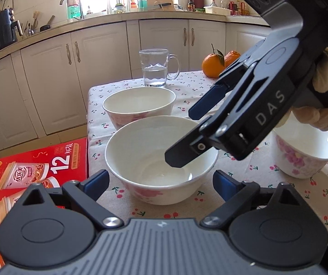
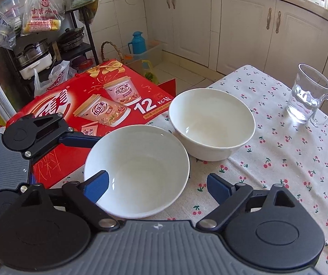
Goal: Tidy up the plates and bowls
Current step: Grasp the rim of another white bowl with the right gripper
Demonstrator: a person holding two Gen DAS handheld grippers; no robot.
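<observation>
The near bowl (image 1: 161, 160) sat just in front of the glass mug (image 1: 155, 67), between the wide-spread fingers of the left gripper (image 1: 161, 181). The right gripper (image 2: 157, 185), also wide and empty, straddled that bowl's rim from its right side.

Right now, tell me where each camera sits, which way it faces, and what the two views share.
Left wrist: rides the left hand-held gripper, open around the near bowl, facing the kitchen cabinets and window; the right hand-held gripper and gloved hand show at right.
Right wrist: rides the right hand-held gripper, open over the same bowl, facing the red box and floor shelves; the left hand-held gripper shows at left.
Shared: both bowls, the second behind, the glass mug, the cherry tablecloth.
</observation>
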